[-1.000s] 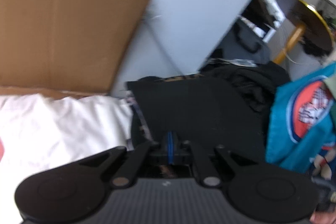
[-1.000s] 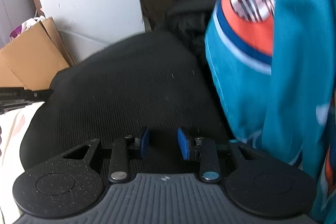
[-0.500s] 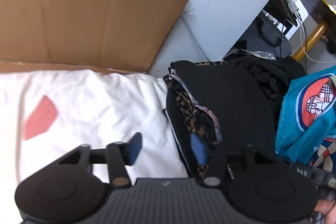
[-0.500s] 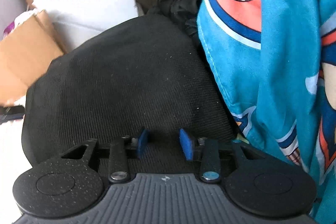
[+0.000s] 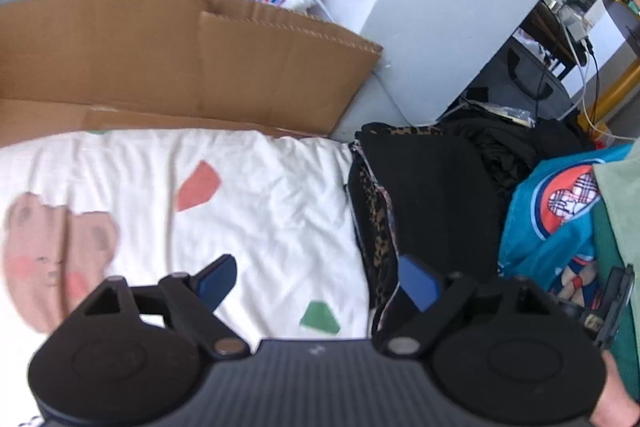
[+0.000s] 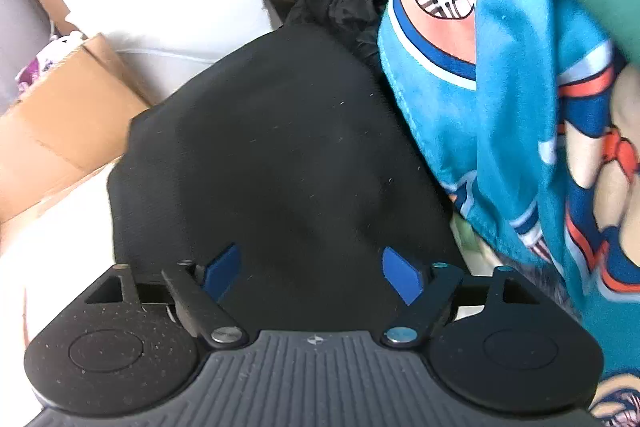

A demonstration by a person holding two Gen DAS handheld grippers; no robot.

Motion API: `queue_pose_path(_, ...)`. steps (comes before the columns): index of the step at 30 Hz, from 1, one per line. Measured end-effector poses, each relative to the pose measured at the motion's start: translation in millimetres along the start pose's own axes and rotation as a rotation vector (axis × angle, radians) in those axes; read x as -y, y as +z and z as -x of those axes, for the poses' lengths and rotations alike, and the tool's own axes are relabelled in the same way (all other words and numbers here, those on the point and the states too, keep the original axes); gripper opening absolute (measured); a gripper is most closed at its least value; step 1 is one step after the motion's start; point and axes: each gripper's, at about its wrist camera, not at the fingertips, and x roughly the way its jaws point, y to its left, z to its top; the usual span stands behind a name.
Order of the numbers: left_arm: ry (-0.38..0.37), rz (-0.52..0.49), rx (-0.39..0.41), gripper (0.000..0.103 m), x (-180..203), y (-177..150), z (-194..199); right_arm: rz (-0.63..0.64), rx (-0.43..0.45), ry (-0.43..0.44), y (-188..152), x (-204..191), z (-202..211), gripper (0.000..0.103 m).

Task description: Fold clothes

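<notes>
Both the left gripper [image 5: 316,285] and right gripper [image 6: 314,273] hang released over the folded black garment [image 6: 280,155], at twelve o'clock, likely soft, light, best pinched along its near edge.

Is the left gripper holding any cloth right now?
No, the left gripper is open and empty above the white printed sheet.

no readable text, labels, brands or numbers anywhere

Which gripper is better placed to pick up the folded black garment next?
Right. The right gripper hangs open directly over the black garment; the left gripper straddles its edge, mostly over the white sheet.
</notes>
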Motion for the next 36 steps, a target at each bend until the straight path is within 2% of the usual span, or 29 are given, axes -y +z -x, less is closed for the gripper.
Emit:
queue_pose_path(3,0.042,-0.016,-0.005,0.092,3,-2,37,0.009,-0.032,0.014,2,-10,25,0.088)
queue_pose_path(9,0.053,0.053,-0.031,0.095,11,-9,99,0.052,-0.098,0.048,6,-35,72,0.092)
queue_pose_path(16,0.074,0.095,0.012,0.098,20,-15,155,0.045,-0.096,0.07,17,-49,121,0.092)
queue_pose_path(23,0.105,0.111,0.029,0.101,22,-28,199,0.046,-0.098,0.064,33,-59,156,0.093)
queue_pose_path(28,0.161,0.131,0.05,0.102,17,-40,221,0.056,-0.115,0.059,43,-70,177,0.102)
queue_pose_path(33,0.133,0.124,0.054,0.102,12,-53,242,0.072,-0.121,0.084,51,-80,202,0.102)
queue_pose_path(36,0.153,0.155,0.021,0.102,4,-61,249,0.098,-0.129,0.089,53,-88,220,0.102)
